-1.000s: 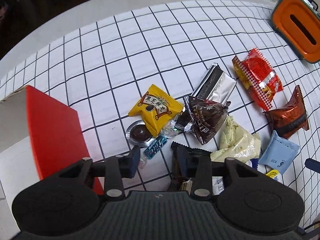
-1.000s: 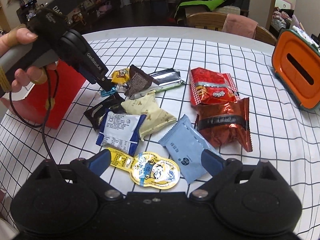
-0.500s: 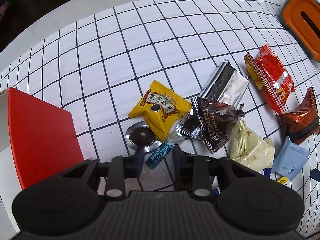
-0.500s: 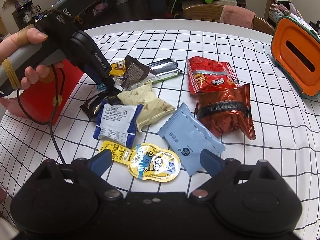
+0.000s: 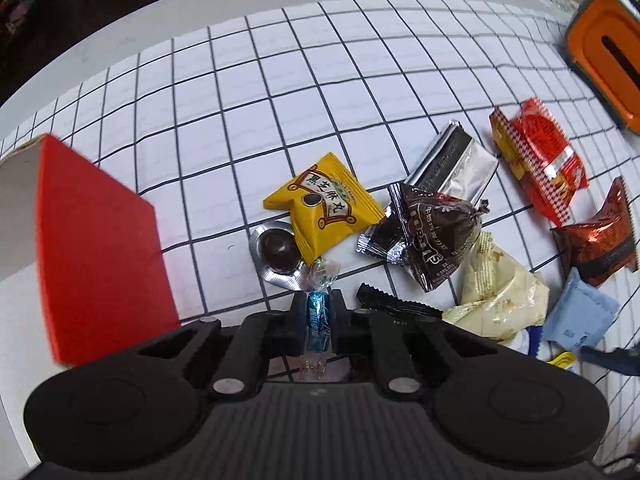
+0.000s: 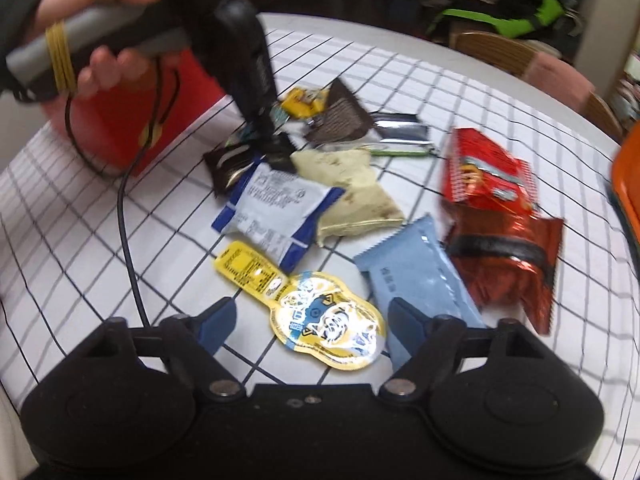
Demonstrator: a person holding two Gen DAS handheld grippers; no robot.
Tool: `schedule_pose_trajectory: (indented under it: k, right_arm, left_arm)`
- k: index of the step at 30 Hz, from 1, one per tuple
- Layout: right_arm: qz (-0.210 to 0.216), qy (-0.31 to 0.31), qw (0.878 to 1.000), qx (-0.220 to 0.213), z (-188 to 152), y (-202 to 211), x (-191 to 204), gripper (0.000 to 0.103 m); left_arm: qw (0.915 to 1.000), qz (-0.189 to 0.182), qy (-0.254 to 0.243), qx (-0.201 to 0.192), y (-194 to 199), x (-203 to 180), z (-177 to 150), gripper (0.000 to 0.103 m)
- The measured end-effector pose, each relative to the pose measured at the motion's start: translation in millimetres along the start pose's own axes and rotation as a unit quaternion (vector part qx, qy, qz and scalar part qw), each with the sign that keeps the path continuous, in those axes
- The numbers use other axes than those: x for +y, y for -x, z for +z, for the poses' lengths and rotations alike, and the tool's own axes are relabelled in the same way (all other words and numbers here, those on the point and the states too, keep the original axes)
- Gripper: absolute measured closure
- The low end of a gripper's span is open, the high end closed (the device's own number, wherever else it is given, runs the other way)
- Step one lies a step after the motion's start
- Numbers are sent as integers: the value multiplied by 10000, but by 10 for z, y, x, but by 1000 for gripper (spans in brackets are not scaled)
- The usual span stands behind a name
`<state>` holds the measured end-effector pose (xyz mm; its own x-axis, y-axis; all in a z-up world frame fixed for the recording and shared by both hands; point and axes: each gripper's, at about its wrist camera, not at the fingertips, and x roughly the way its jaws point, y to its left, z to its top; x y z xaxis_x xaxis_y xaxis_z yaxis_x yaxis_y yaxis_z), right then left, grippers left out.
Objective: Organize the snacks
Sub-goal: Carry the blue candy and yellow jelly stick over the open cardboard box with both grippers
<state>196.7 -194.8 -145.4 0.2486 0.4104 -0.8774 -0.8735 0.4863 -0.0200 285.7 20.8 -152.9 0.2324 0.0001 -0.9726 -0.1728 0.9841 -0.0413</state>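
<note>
The sorting looks barely begun. The left gripper [image 5: 318, 312] is clenched on a small blue candy [image 5: 319, 317] at the near edge of the pile, just right of the red box [image 5: 96, 240]. The right gripper [image 6: 310, 322] is closing, its pads astride the yellow pouch [image 6: 320, 316] without pressing it. Every other packet, like the yellow packet [image 5: 322, 206] and red bag [image 5: 538, 160], lies loose on the table [image 5: 240, 92].

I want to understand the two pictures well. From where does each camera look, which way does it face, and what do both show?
Left wrist: on the left claw, facing steeply down at snacks; its fingers pinch the blue candy.
Right wrist: on the right claw, closing over the yellow pouch; a hand with the left claw shows.
Shared: red box, yellow packet, checked tablecloth.
</note>
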Motion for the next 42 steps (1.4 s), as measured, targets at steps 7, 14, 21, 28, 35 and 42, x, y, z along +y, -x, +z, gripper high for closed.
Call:
schedule_pose_trajectory:
  k: [7, 14, 21, 28, 35, 42]
  right_arm:
    - [0, 811, 9966, 146, 75, -187, 92, 37]
    - [294, 739, 9968, 116, 68, -147, 58, 52]
    - [476, 452, 9978, 18, -64, 22, 63, 52]
    - [402, -163, 9988, -214, -127, 345, 31, 52]
    - [305, -413, 9979, -391, 16, 586, 43, 52]
    - [496, -695, 9952, -473, 289, 744, 118, 52]
  left_arm:
    - [9998, 52, 101, -172, 169, 46, -110, 92]
    - [9996, 27, 226, -191, 235, 57, -236, 92]
    - [9991, 60, 345, -232, 342, -2, -394, 92]
    - [9978, -3, 503, -428, 597, -68, -585, 92]
    - [9955, -10, 626, -717, 964, -75, -798, 92]
    - [9927, 14, 792, -912, 1279, 46, -942, 92]
